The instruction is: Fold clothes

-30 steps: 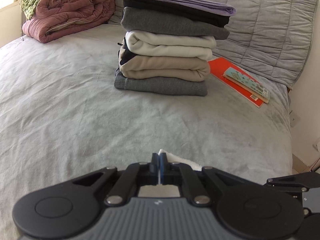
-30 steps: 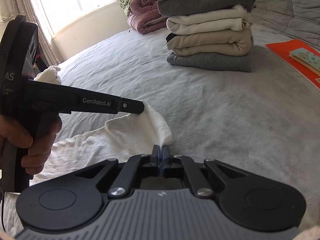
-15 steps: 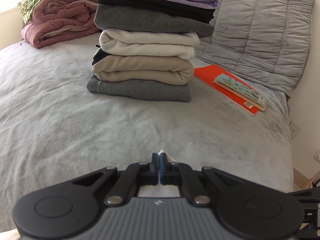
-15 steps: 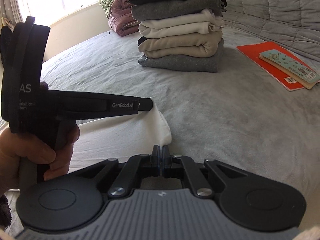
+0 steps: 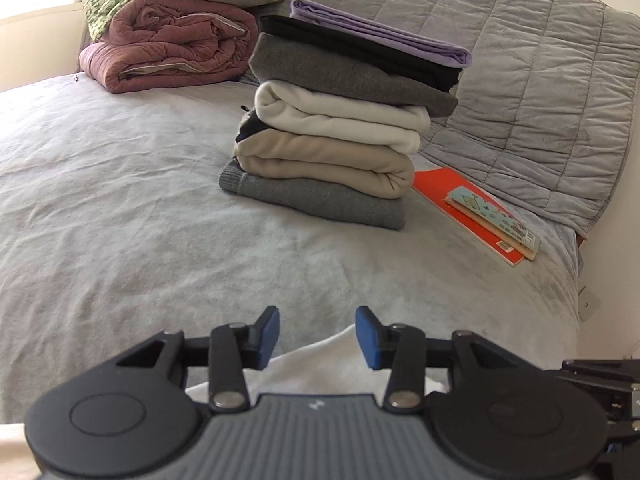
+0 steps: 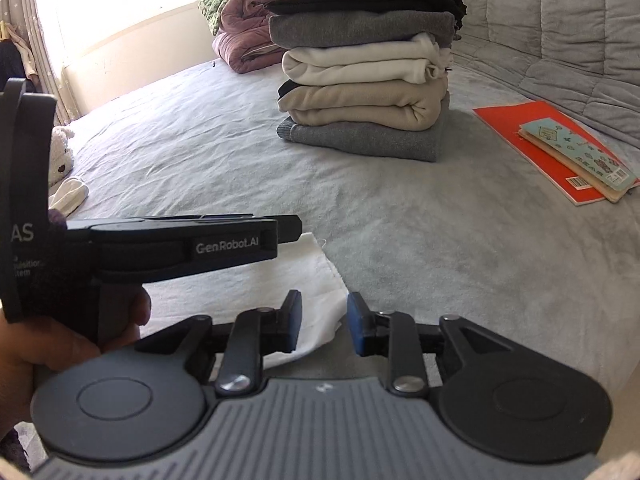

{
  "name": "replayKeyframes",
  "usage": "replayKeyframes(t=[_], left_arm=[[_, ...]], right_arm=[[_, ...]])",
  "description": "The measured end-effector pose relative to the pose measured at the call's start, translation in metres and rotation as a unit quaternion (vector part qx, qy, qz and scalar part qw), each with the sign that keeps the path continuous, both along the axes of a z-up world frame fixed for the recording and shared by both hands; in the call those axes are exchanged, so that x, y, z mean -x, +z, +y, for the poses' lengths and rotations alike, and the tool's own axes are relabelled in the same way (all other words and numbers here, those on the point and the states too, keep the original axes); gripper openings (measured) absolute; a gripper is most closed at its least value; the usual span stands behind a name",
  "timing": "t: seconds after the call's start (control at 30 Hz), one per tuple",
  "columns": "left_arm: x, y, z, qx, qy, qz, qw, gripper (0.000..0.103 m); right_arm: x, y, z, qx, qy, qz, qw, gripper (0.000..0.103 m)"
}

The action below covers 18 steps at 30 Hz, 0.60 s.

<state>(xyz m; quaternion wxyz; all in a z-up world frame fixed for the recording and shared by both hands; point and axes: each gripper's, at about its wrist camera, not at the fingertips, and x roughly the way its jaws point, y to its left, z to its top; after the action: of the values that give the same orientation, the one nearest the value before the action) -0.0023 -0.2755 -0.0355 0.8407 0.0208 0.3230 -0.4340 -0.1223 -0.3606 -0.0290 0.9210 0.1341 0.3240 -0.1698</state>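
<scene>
Both grippers stand with fingers spread wide, holding nothing. The left gripper [image 5: 316,336] hovers over the white garment [image 5: 316,364], which lies flat on the grey bedspread [image 5: 120,208] at 6 o'clock. The right gripper [image 6: 323,326] sits above the garment's corner. Only the right wrist view shows the hand [image 6: 60,344] on the left gripper's handle and a plush toy [image 6: 61,156] at 9 o'clock. The folded stack [image 5: 340,120] at 12 o'clock counts six items. Two books [image 5: 488,216] lie at 2 o'clock. Most of the garment is hidden beneath the gripper bodies.
</scene>
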Motion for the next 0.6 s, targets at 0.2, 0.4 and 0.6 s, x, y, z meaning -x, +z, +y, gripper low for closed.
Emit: replayKeyframes(t=[0.2,0.4,0.6], left_arm=[[-0.011,0.017,0.063,-0.004,0.061,-0.013,0.9981,0.061],[-0.020,0.026,0.137,-0.017,0.124,-0.033,0.9916,0.069],[-0.027,0.023,0.224,-0.032,0.206,-0.053,0.9766,0.070]], right_arm=[[-0.016,0.013,0.006,-0.007,0.018,-0.016,1.000,0.038],[-0.045,0.021,0.024,-0.047,0.061,-0.017,0.997,0.041],[-0.078,0.031,0.054,-0.068,0.119,-0.019,0.990,0.043]])
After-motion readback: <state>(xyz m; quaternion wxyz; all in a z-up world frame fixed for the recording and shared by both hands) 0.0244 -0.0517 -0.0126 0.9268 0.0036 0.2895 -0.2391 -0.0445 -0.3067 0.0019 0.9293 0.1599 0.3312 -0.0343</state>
